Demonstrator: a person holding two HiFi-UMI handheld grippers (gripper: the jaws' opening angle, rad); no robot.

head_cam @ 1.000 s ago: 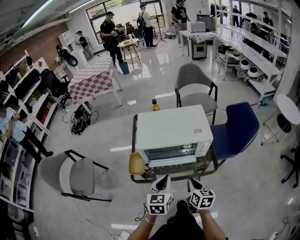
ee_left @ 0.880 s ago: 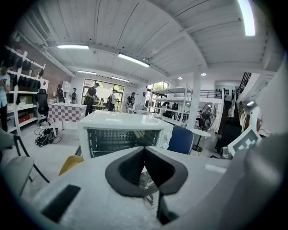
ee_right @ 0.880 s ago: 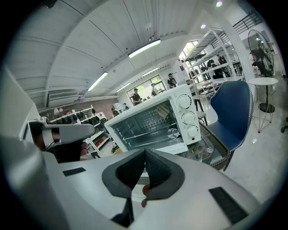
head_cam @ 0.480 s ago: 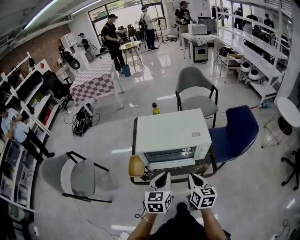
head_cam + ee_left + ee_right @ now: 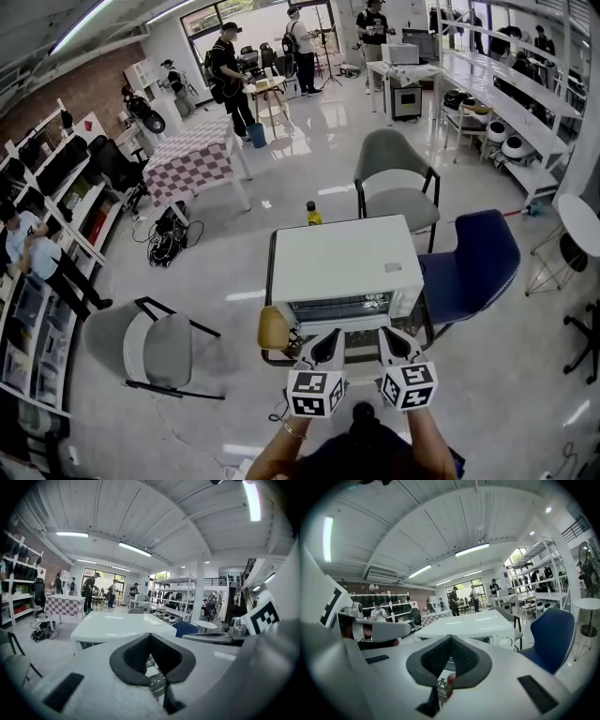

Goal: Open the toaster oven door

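A white toaster oven (image 5: 342, 262) stands on a small dark table (image 5: 270, 272), its glass door (image 5: 342, 307) facing me and closed. My left gripper (image 5: 327, 343) and right gripper (image 5: 393, 339) hang side by side just in front of the door, near the table's front edge, touching nothing. In the left gripper view the pads of the left gripper (image 5: 150, 635) meet at the tip with nothing between them, and the oven (image 5: 117, 625) lies just beyond. The right gripper (image 5: 450, 638) is shut too and holds nothing, with the oven (image 5: 473, 623) ahead.
A round wooden stool seat (image 5: 273, 328) sits at the table's left front corner. A blue chair (image 5: 473, 262) stands on the right, a grey chair (image 5: 394, 183) behind, another grey chair (image 5: 155, 349) at left. A bottle (image 5: 311, 214) is on the floor behind. People stand far back.
Both grippers have moved forward, closer to the oven's front. The door has not moved.
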